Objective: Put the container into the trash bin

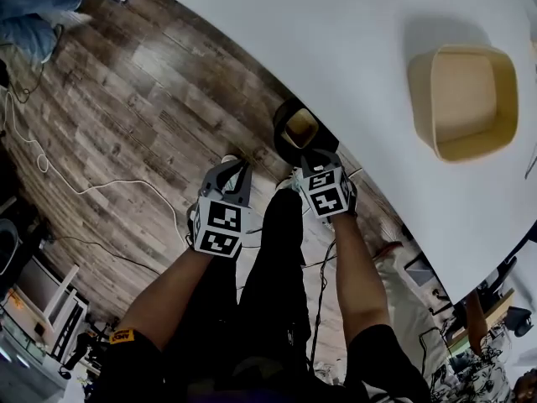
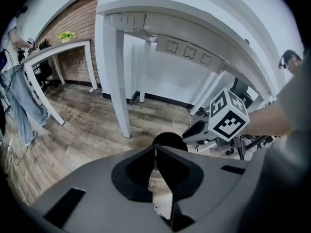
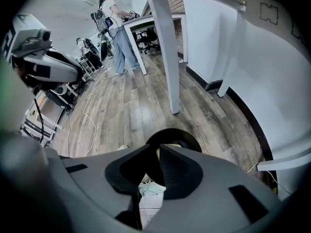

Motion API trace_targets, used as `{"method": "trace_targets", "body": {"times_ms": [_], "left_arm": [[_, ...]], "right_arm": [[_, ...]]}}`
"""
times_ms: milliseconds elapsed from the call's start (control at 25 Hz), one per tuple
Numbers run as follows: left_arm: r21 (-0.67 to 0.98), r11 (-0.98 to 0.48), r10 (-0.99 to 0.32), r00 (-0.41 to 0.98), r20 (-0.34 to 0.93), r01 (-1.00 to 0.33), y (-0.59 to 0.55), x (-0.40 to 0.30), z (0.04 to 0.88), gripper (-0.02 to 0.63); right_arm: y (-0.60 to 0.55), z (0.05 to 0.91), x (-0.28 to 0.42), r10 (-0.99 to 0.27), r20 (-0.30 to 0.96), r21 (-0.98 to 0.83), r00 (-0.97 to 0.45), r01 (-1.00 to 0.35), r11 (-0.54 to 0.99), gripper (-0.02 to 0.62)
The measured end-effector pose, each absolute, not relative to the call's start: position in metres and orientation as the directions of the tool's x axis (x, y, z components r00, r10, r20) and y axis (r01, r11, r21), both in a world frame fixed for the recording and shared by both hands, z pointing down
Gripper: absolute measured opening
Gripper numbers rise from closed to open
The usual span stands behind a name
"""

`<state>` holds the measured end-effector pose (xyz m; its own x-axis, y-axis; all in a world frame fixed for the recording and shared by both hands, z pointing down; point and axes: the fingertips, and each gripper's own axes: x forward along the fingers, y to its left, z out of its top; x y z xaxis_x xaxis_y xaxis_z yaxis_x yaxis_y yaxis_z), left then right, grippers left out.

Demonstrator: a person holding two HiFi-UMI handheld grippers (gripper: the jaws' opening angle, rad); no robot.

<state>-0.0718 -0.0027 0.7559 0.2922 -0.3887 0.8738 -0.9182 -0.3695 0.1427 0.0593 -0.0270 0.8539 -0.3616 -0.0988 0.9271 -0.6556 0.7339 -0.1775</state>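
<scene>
A black round trash bin (image 1: 295, 128) stands on the wood floor at the table's edge, with a tan container (image 1: 301, 128) lying inside it. The same bin shows just beyond the jaw tips in the left gripper view (image 2: 170, 140) and the right gripper view (image 3: 174, 136). A second tan square container (image 1: 463, 101) sits empty on the white table (image 1: 352, 32). My right gripper (image 1: 318, 154) hangs right beside the bin, jaws shut on nothing. My left gripper (image 1: 237, 165) hovers over the floor to the left of the bin, also shut and empty.
White table legs (image 2: 119, 81) stand behind the bin. Cables (image 1: 101, 187) trail across the floor on the left. A person (image 3: 116, 30) works at another desk farther off. My own legs and shoes lie under the grippers.
</scene>
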Motion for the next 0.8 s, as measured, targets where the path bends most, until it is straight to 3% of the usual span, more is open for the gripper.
{"method": "trace_targets", "body": {"times_ms": [280,800], "left_arm": [[0.157,-0.382,-0.421,0.323,0.848,-0.911,-0.011,-0.061,0.704,0.011],[0.163,-0.412,-0.547,0.386,0.743,-0.896,-0.022,-0.058,0.548,0.009]], "right_arm": [[-0.01,0.784,0.049,-0.122,0.906,-0.202,-0.406,-0.667,0.717,0.071],[-0.019,0.57,0.029,-0.384,0.786,-0.212,-0.484,-0.795,0.569,0.052]]}}
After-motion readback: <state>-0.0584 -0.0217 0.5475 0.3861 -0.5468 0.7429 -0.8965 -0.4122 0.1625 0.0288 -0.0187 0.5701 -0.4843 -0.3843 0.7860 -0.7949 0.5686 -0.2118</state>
